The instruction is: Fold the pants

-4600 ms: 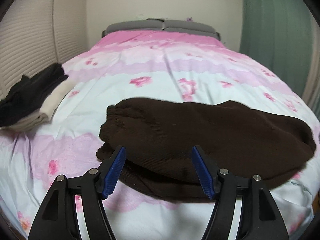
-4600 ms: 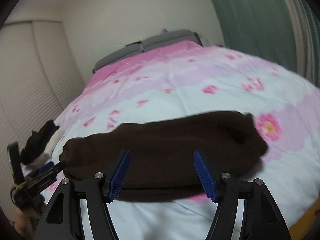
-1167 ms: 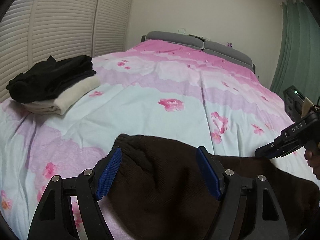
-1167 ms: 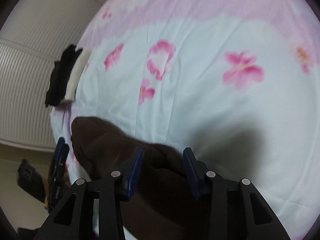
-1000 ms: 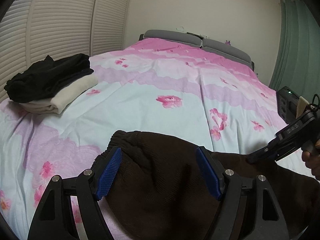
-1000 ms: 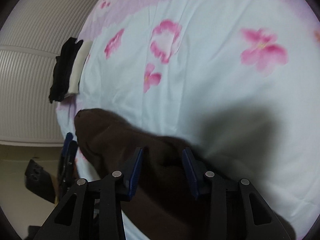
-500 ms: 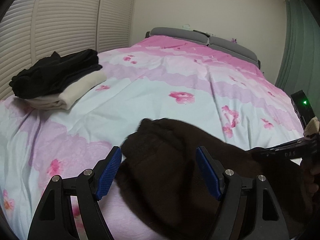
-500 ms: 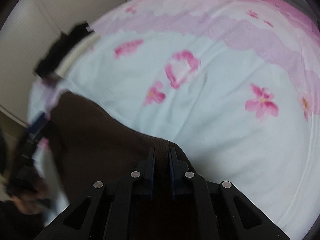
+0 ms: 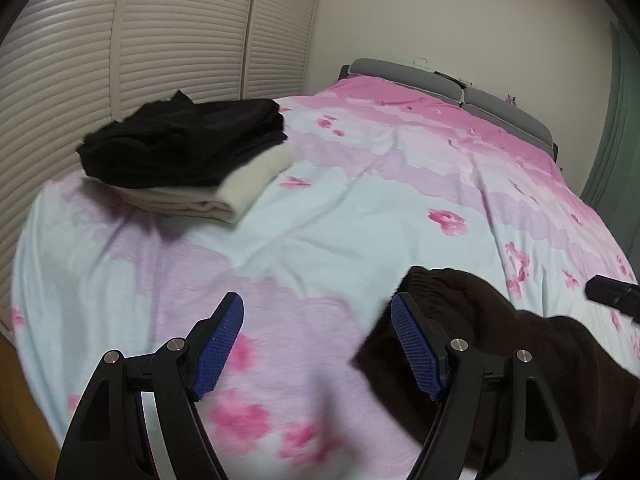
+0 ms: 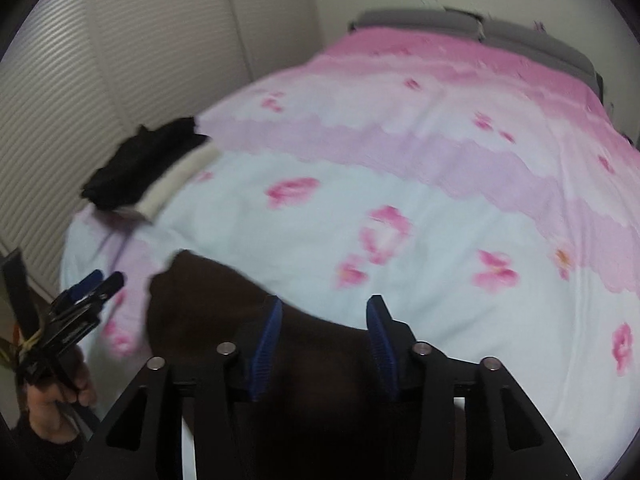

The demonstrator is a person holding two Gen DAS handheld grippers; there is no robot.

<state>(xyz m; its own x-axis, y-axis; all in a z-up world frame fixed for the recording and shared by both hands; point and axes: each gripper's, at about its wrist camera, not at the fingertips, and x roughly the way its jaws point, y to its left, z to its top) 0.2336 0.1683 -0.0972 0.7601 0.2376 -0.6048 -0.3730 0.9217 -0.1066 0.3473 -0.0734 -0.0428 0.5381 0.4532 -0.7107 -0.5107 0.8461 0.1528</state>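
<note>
A bed (image 9: pixel 360 216) covered by a quilt printed with pink flowers on bands of pale blue, lilac and pink is seen in both wrist views. In the left wrist view, the left hand-held gripper (image 9: pixel 316 344) is seen at the bottom centre with its two blue-padded fingers spread wide and nothing between them; only quilt lies under the gap. The dark brown pants (image 9: pixel 520 344) are bunched at the lower right of that frame, lying on the near part of the bed, with a ribbed edge just behind the gripper's right-hand finger. A black tip of the right hand-held gripper (image 9: pixel 614 294) is seen at the right edge above the pants. A stack of folded clothes (image 9: pixel 188 160), black on top of cream, is seen at the upper left, resting on the bed beside louvered closet doors (image 9: pixel 120 60). A grey headboard (image 9: pixel 448 80) is seen at the top centre. In the right wrist view, the right hand-held gripper (image 10: pixel 324 336) is seen at the bottom centre, fingers parted moderately, with the pants (image 10: pixel 224 312) lying beneath and between them but not clamped. The left hand-held gripper (image 10: pixel 92 284) is seen at the lower left. No readable writing or brand mark can be made out in either view.
</note>
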